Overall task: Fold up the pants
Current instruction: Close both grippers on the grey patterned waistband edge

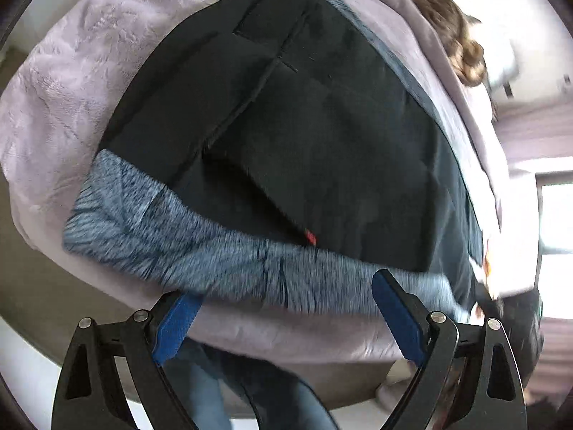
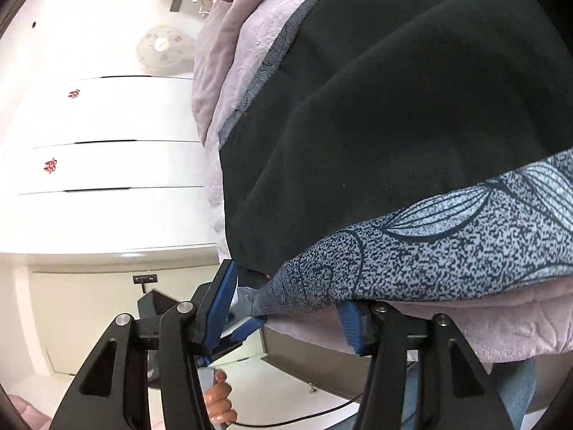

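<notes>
Dark pants [image 1: 322, 136] lie flat on a lilac blanket [image 1: 64, 82] on a bed, their blue-grey patterned band [image 1: 172, 236] along the near edge. My left gripper [image 1: 286, 286] is open wide just over that edge. Its right finger [image 1: 394, 308] overlaps the band and nothing is pinched. In the right wrist view the band [image 2: 447, 229] runs across the dark pants [image 2: 358, 107]. My right gripper [image 2: 286, 301] stands half-wide at the band's corner. The cloth drapes over its right finger [image 2: 352, 326], and its left finger [image 2: 222, 304] sits beside the corner, pads apart.
White drawers [image 2: 107, 165] stand close to the bed's side, with a round dish [image 2: 161, 50] on top. A brown fuzzy thing [image 1: 458, 43] lies at the bed's far end. A person's hand [image 2: 218, 401] and a cable [image 2: 304, 417] show below; jeans [image 1: 211, 394] stand against the bed edge.
</notes>
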A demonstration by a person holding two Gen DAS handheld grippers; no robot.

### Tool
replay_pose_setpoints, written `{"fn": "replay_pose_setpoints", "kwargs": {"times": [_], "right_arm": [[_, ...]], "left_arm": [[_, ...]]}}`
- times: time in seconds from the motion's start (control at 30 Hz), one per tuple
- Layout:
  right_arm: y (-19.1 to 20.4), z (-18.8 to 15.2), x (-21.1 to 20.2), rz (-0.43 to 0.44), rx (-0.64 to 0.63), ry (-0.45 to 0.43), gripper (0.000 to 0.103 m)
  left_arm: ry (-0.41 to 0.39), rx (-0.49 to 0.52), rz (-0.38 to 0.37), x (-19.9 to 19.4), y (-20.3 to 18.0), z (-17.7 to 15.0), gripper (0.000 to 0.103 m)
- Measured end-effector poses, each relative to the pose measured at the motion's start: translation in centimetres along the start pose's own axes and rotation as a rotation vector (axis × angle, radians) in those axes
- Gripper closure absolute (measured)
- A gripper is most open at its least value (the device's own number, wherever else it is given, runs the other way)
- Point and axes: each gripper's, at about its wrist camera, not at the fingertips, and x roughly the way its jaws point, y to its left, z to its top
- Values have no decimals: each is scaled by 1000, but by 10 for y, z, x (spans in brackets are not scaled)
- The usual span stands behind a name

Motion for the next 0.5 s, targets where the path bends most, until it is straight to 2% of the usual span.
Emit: {"fn": "replay_pose_setpoints", "kwargs": {"times": [0.03, 0.07, 0.13, 0.2, 0.3, 0.33, 0.37, 0.4, 0.43, 0.5], "right_arm": [[1, 0, 0, -6, -3, 7, 44], [4, 1, -4, -10, -3, 15, 44], [-2, -2, -7, -16, 0, 23, 44], [-12, -8, -11, -21, 19, 17, 44], [-40, -9, -13, -11, 117, -18, 45], [-50, -10, -14, 8, 168, -31, 49], [-65, -11, -16, 49, 239, -56, 71], [-71, -10, -17, 57, 274, -67, 97], [-78, -10, -19, 55, 311, -82, 98], [-73, -7, -25, 62, 289, -86, 98]], "left_arm": [[-2, -24, 1, 3, 1, 3, 14], [0, -52, -2, 6, 4, 7, 29], [12, -75, 1, 11, 7, 11, 39], [10, -69, 26, 10, 13, 10, 58], [7, -42, 29, 7, 20, 9, 73], [6, -36, 28, 6, 22, 9, 77], [5, -30, 28, 4, 23, 9, 80], [1, -24, 25, 1, 22, 10, 81], [-8, -17, 31, -3, 19, 11, 81], [-52, 20, 48, -21, 11, 11, 81]]}}
